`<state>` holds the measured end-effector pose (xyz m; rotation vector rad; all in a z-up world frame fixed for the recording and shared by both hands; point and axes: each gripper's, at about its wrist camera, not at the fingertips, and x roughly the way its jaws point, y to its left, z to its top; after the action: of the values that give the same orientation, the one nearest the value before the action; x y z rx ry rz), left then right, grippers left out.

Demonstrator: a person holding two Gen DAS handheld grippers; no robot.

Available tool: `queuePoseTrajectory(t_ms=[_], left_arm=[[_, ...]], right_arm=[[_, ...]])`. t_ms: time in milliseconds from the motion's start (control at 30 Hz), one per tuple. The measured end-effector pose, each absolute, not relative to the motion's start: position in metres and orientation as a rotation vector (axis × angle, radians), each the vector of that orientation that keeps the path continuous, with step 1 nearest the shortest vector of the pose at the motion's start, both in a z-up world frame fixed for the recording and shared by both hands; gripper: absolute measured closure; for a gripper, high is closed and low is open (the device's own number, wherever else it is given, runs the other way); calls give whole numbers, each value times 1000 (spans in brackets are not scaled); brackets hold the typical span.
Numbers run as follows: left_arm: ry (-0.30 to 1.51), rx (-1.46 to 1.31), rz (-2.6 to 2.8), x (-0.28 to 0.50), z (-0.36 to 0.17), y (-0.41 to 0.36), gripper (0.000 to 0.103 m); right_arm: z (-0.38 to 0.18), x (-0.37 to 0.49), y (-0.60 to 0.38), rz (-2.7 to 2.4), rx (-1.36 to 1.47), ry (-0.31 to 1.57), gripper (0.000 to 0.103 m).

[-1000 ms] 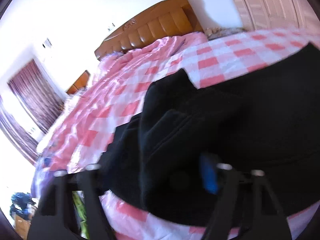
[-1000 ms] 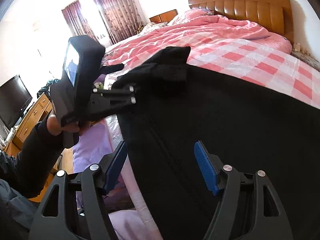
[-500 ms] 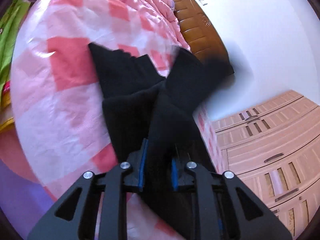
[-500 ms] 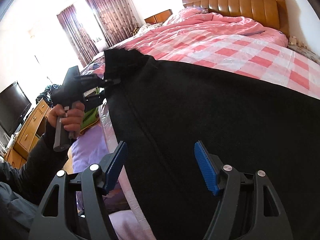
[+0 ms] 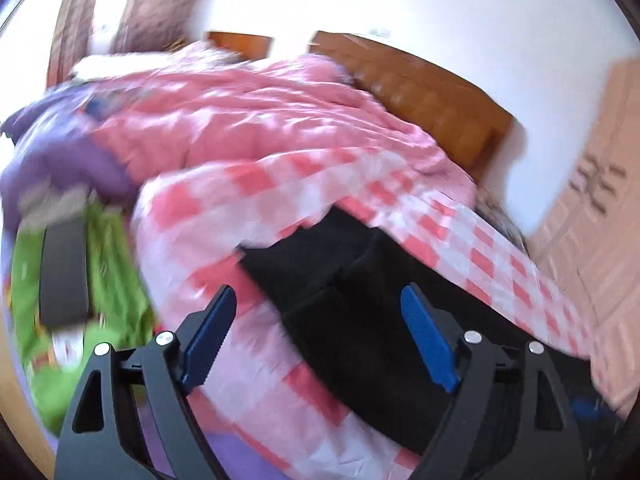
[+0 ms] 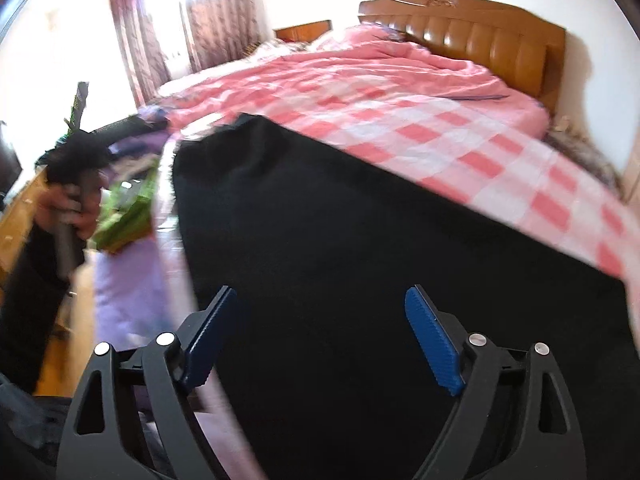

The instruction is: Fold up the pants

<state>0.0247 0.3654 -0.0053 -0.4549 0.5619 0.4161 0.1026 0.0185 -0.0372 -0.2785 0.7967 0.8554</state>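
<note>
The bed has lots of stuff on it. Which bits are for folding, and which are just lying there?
For folding: black pants; left gripper; right gripper.
Just lying there: pink quilt; green cloth; purple cloth.

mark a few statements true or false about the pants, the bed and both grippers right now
1. The black pants lie on the pink checked bedspread. True.
2. The left gripper is clamped on the pants. False: its jaws have just been opening, and nothing sits between the fingers.
3. The right gripper is open above the black cloth. True; its jaws have just been opening too.
4. The headboard is white metal. False: it is brown and padded.
5. A hand grips a handle at the left of the right wrist view. True.
</note>
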Motion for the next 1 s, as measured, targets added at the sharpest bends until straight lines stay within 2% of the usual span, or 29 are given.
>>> queuePoseTrajectory(t_ms=[100, 233, 300, 333, 767, 833, 1000], left_arm=[[727, -363, 280, 78, -13, 356, 16], [846, -166, 340, 132, -47, 341, 14], [893, -129, 354, 151, -62, 344, 1], [906, -120, 359, 156, -71, 346, 1], [890, -68, 395, 163, -70, 345, 1], [833, -12, 461, 151, -53, 325, 7], [660, 137, 324, 117, -4, 226, 2]], right_arm=[[-38, 137, 10, 765, -255, 826, 19], [-55, 187, -3, 609, -297, 884, 16], [-74, 208, -12, 540, -341, 953, 12], [-74, 212, -22, 602, -295, 929, 12], [-71, 207, -35, 672, -275, 896, 13], [-64, 200, -42, 607, -303, 879, 12], [-41, 166, -107, 481, -293, 819, 11]])
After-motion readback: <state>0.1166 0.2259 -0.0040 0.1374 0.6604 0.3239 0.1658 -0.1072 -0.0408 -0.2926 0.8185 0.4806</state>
